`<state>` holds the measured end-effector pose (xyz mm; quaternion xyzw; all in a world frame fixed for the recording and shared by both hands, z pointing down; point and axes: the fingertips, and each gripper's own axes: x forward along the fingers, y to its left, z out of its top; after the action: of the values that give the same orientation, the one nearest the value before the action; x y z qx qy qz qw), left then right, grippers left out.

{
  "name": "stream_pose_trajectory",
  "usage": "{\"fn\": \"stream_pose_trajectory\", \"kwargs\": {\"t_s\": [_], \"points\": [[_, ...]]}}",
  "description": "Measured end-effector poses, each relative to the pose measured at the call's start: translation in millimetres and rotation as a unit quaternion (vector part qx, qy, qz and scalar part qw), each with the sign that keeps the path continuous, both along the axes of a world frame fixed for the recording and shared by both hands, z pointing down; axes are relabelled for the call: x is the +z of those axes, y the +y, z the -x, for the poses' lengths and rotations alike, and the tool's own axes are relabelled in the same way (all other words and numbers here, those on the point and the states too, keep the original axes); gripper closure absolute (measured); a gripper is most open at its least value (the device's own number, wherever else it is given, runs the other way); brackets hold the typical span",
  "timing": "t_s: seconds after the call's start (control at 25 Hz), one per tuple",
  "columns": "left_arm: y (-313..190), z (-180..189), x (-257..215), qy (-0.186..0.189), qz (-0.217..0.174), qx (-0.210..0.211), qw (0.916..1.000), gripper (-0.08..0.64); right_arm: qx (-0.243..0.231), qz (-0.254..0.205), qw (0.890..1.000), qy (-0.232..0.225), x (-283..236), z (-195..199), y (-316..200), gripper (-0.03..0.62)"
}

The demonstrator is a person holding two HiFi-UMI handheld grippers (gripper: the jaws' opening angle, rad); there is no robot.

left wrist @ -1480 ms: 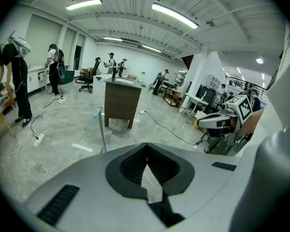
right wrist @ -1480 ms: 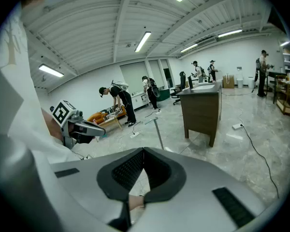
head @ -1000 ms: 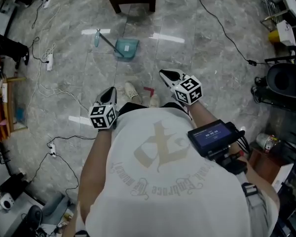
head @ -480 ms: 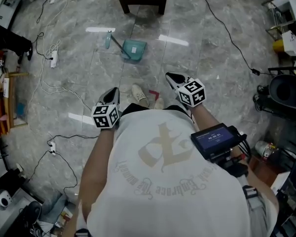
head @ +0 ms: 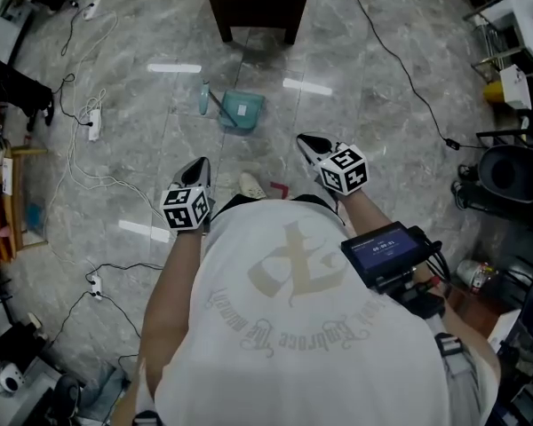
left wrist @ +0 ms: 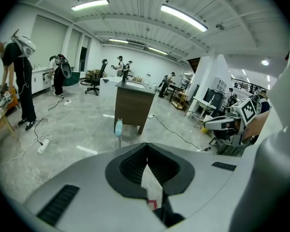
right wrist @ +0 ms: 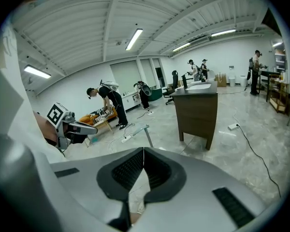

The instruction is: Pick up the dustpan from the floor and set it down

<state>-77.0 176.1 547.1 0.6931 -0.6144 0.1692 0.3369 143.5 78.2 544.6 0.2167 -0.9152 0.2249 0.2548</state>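
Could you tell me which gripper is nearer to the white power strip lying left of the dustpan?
Left. The left gripper sits right of the power strip, nearer the person; the right gripper is farther right, past the dustpan.

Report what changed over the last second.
The person stepped toward the dustpan, which now sits nearer in the head view, as does the brown cabinet. Nothing was grabbed. The left gripper and right gripper stay shut and empty; the dustpan still lies on the floor.
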Motion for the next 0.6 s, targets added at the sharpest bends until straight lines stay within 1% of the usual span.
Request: {"fn": "stream_pose_trajectory", "kwargs": {"t_s": [0.08,0.16,0.36,0.6], "points": [[-12.6,19.8,1.0,0.000,-0.004,0.003,1.0000,0.548,0.006,-0.006,1.000,0.002,-1.4,16.7,-14.5,0.575],[-22.3,30.2,0.1,0.000,-0.008,0.006,1.0000,0.548,0.009,-0.013,1.000,0.000,-5.8,27.4,-24.9,0.575],[-27.5,41.4,3.8,0.008,-0.009,0.008,0.9999,0.548,0.011,-0.018,1.000,0.012,-5.6,35.1,-29.9,0.575],[-23.8,56.6,9.9,0.016,-0.005,-0.006,0.9998,0.548,0.015,-0.020,0.999,0.021,-8.3,39.4,-35.2,0.575]]}}
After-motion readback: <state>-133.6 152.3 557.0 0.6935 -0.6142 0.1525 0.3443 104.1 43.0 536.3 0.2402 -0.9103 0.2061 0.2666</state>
